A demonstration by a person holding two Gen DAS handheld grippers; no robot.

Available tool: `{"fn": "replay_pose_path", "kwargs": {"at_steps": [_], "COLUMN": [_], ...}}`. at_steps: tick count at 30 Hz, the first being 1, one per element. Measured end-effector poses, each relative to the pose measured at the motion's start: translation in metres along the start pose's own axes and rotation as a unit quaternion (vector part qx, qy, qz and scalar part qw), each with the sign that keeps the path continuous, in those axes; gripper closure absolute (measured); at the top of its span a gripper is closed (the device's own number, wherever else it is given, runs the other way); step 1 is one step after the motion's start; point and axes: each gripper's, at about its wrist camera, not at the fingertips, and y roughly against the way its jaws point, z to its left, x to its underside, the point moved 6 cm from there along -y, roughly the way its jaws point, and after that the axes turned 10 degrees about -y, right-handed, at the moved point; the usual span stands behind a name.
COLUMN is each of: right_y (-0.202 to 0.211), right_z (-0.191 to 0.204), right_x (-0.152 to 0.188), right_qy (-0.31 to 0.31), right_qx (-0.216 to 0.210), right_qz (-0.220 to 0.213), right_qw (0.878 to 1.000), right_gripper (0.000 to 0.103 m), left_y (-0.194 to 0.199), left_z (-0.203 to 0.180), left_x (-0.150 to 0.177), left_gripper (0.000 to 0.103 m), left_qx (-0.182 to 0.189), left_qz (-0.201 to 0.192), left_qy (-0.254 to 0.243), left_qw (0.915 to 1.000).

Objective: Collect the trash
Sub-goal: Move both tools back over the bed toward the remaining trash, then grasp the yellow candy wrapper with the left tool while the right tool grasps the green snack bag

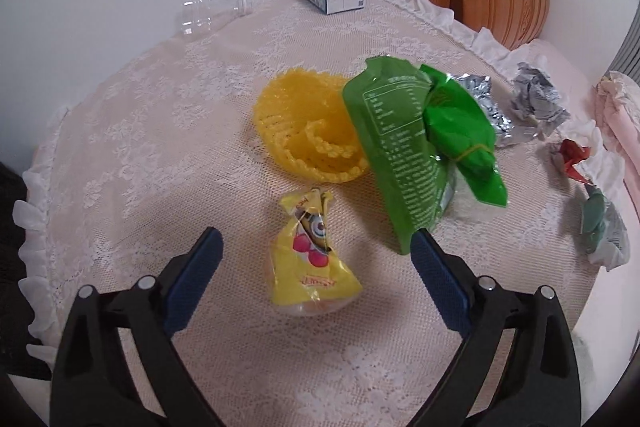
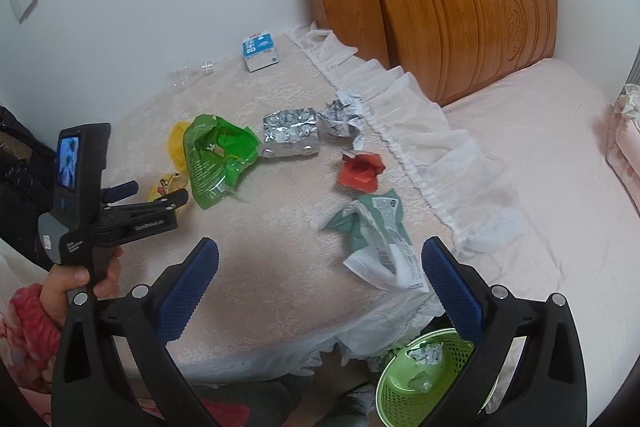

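Trash lies on a lace-covered table. My left gripper is open, its blue pads on either side of a small yellow cartoon snack bag, not touching it. Beyond lie a yellow foam net and a green snack bag. My right gripper is open and empty, just left of a crumpled green-and-white wrapper. A red wrapper, a silver foil pack and crumpled paper lie farther off. The left gripper shows in the right wrist view over the yellow bag.
A green basket with some trash stands on the floor below the table's front edge. A milk carton and a clear bottle lie by the wall. A bed with a wooden headboard is to the right.
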Motion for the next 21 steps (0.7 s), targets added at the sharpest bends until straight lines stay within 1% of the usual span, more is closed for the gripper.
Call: {"fn": "replay_pose_path", "kwargs": {"at_steps": [1, 3, 4, 6, 8, 12, 16, 21], "right_y": [-0.004, -0.010, -0.013, -0.019, -0.025, -0.035, -0.052, -0.083], "right_z": [0.005, 0.017, 0.022, 0.032, 0.042, 0.059, 0.074, 0.119], "right_x": [-0.001, -0.003, -0.004, -0.005, -0.005, -0.006, -0.014, -0.028], "right_qy": [0.002, 0.009, 0.012, 0.021, 0.031, 0.054, 0.067, 0.108], "right_qx": [0.000, -0.002, -0.002, -0.004, -0.009, -0.016, -0.035, -0.064], "right_qz": [0.004, 0.008, 0.009, 0.013, 0.018, 0.024, 0.041, 0.045], "right_qw": [1.000, 1.000, 1.000, 1.000, 0.999, 0.998, 0.996, 0.991], "right_gripper": [0.002, 0.002, 0.002, 0.002, 0.002, 0.002, 0.002, 0.002], "left_y": [-0.005, -0.012, -0.015, -0.019, -0.017, -0.008, 0.008, 0.030], "left_z": [0.002, 0.005, 0.007, 0.010, 0.014, 0.022, 0.035, 0.057], "left_x": [0.001, 0.004, 0.005, 0.009, 0.011, 0.015, 0.020, 0.031], "left_gripper": [0.025, 0.033, 0.041, 0.051, 0.060, 0.064, 0.064, 0.064], "left_qx": [0.008, 0.020, 0.024, 0.032, 0.042, 0.058, 0.057, 0.052], "left_qz": [0.005, 0.015, 0.019, 0.028, 0.025, 0.016, 0.005, -0.005], "left_qy": [0.002, 0.011, 0.014, 0.017, 0.030, 0.046, 0.055, 0.069], "left_qw": [1.0000, 0.9996, 0.9994, 0.9989, 0.9984, 0.9972, 0.9968, 0.9962]}}
